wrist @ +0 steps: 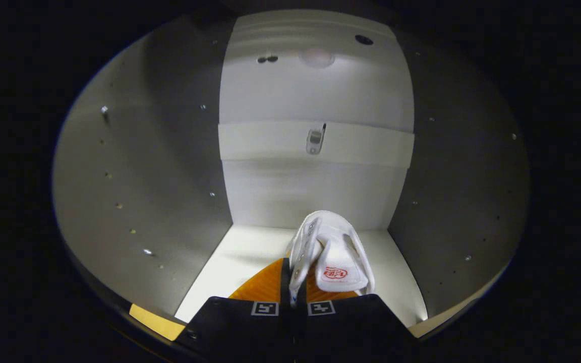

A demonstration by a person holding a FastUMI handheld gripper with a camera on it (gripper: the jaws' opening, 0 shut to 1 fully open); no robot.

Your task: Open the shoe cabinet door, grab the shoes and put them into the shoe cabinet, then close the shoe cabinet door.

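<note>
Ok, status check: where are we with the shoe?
Hand-held gripper shut on white shoe, pinching its side edge. Shoe inside the cabinet, over the shelf floor. Nothing in the way ahead.

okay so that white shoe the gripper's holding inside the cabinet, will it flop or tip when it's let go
The white shoe looks soft: the gripper pinches just its thin collar edge, so it probably sags. Its tongue stands loose. Released here, it may tip sideways onto the cabinet floor.

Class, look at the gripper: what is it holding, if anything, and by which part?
The gripper is shut on the white shoe, pinching one side of its upper by the eyelets, inside the shoe cabinet.
</note>
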